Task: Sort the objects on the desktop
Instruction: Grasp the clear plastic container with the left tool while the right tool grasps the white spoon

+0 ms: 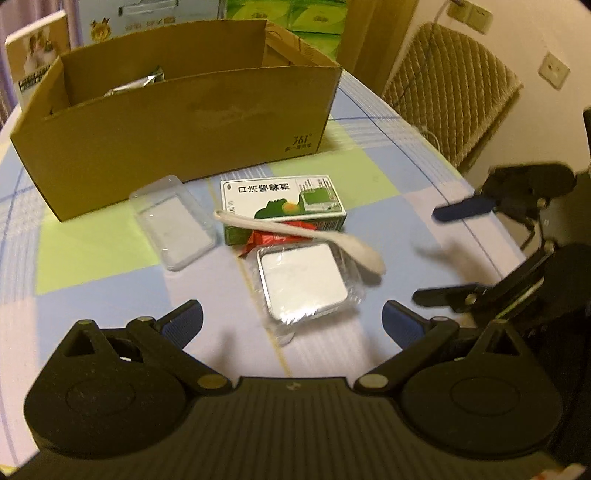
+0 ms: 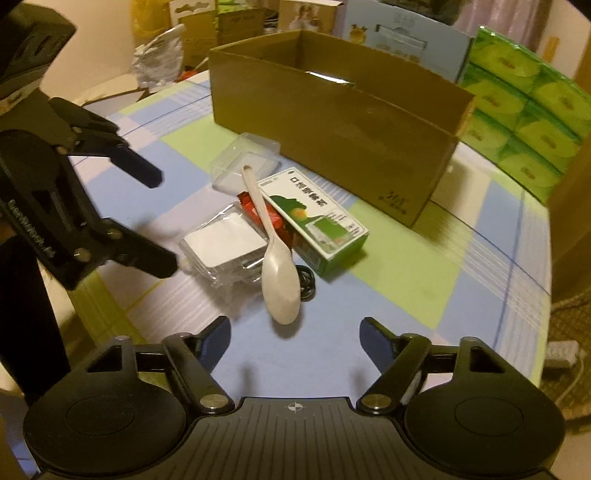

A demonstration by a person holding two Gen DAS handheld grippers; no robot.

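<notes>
A small heap lies on the checked tablecloth in front of a brown cardboard box (image 1: pixel 177 125) (image 2: pixel 332 122). A white plastic spoon (image 1: pixel 306 240) (image 2: pixel 273 258) rests across a green and white medicine carton (image 1: pixel 284 206) (image 2: pixel 317 218), a red wrapper (image 1: pixel 273 238) (image 2: pixel 258 212) and a clear case with a white square (image 1: pixel 303 284) (image 2: pixel 225 243). A second clear case (image 1: pixel 173 221) (image 2: pixel 243 162) sits nearer the box. My left gripper (image 1: pixel 291 321) (image 2: pixel 162 221) is open, just short of the white square case. My right gripper (image 2: pixel 295 336) (image 1: pixel 436 254) is open, near the spoon's bowl.
A silver foil packet (image 1: pixel 136 83) lies inside the box. Green tissue packs (image 2: pixel 524 110) stack to the box's right, with printed cartons (image 2: pixel 402 33) behind. A quilted chair back (image 1: pixel 450 96) stands past the table's right edge. A black cable coil (image 2: pixel 306 284) lies under the spoon.
</notes>
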